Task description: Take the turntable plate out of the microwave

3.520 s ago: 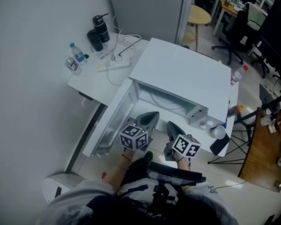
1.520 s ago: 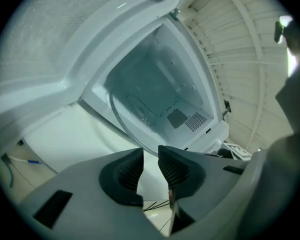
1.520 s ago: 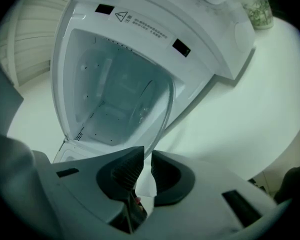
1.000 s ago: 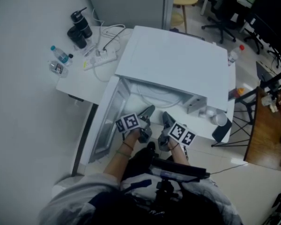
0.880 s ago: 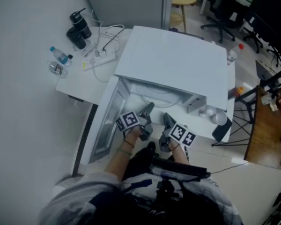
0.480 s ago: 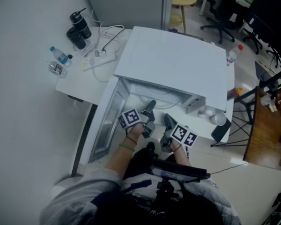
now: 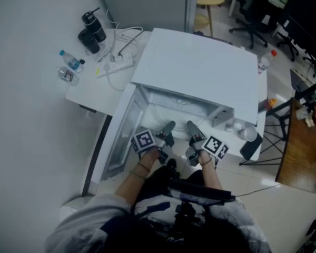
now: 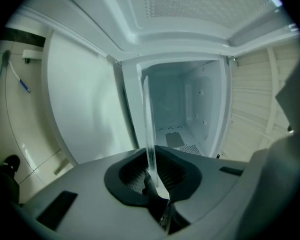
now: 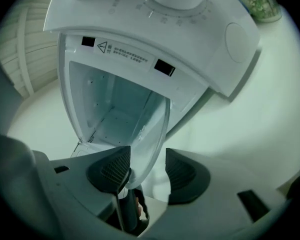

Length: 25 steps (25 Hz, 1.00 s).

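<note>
1. From the head view, a white microwave [image 7: 200,73] sits on a white table [image 7: 92,91], its door [image 7: 121,136] swung open to the person's left.
2. The left gripper [image 7: 167,132] and right gripper [image 7: 194,133] are side by side at the mouth of the cavity. The person's body hides what lies below them.
3. The clear glass turntable plate is too transparent to make out from the head view.
4. In the left gripper view, the turntable plate [image 8: 147,119] appears edge-on as a thin upright strip. The left gripper [image 8: 152,171] has its jaws pressed together on the rim.
5. In the right gripper view, the plate [image 9: 147,134] stands tilted in front of the empty cavity [image 9: 110,109].
6. The right gripper [image 9: 146,169] has its jaws spread. The plate's rim lies against one pad, and a gap shows before the other.
</note>
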Tool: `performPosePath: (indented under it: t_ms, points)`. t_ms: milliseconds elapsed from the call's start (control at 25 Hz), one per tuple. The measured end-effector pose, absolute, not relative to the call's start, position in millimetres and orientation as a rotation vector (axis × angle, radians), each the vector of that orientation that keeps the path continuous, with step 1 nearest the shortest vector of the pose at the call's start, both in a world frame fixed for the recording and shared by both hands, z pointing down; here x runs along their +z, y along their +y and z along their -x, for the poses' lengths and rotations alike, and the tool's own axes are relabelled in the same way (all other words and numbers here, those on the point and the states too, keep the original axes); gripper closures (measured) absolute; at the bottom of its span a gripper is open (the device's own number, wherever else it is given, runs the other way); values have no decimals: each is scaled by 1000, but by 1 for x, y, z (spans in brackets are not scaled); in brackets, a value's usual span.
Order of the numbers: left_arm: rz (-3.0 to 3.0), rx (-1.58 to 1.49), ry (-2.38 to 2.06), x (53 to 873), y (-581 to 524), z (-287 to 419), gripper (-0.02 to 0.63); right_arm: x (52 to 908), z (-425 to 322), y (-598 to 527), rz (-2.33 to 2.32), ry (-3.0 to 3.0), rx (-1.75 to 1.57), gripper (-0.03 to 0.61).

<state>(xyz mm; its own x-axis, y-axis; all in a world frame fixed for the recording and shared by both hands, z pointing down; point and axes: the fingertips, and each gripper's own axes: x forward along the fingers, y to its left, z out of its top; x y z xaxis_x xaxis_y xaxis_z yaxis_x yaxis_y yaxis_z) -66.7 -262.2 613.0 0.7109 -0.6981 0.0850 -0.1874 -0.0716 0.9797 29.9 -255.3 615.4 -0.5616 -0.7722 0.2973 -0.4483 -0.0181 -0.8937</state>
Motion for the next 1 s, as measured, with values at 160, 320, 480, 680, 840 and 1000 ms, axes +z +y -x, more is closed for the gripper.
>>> performPosePath:
  t_ms: [160,320,480,680,840,1000]
  points:
    - [-1587,-478,-697,610,-243,67,588,611,-17,-270,1224,2003,-1594,365]
    - [-1553,-502,-662,607,-228,68,586,611,-17,-273,1241,2005,-1588,517]
    - [-1621,-518,-652,605,-229,69,578,608,-16,-272,1220,1983,-1574,531]
    - [-1571,-631,-816,614,-262,99,554,611,-22,-269,1256,2004,-1544,532]
    - [-1556,-777,-765,604,-295,104,552,608,-21,-263,1244,2003,-1563,528]
    - [-1578,-779,-728,597,-299,97,591,608,-19,-261,1262,2021,-1568,515]
